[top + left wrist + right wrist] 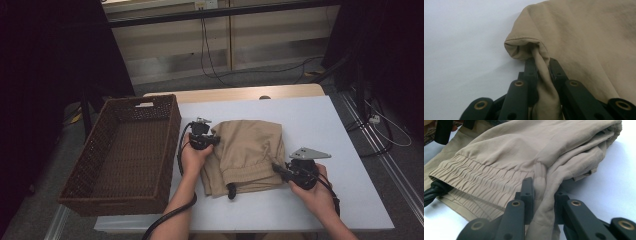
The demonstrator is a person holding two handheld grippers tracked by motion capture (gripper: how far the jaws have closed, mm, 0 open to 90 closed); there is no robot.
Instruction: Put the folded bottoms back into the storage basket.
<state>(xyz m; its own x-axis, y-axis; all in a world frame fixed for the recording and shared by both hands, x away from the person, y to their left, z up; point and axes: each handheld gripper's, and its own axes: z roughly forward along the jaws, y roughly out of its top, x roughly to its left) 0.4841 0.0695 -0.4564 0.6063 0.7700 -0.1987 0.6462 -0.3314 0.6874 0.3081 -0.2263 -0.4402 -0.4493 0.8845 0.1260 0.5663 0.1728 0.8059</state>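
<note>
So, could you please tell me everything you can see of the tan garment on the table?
The garment is a folded piece of tan, thin woven cloth with a gathered elastic band along one edge and a black drawstring poking out near the person. It lies bunched on the white table, right of the wicker basket. The left tool is shut on a hemmed corner, the right tool on a fold beside the band.
</note>
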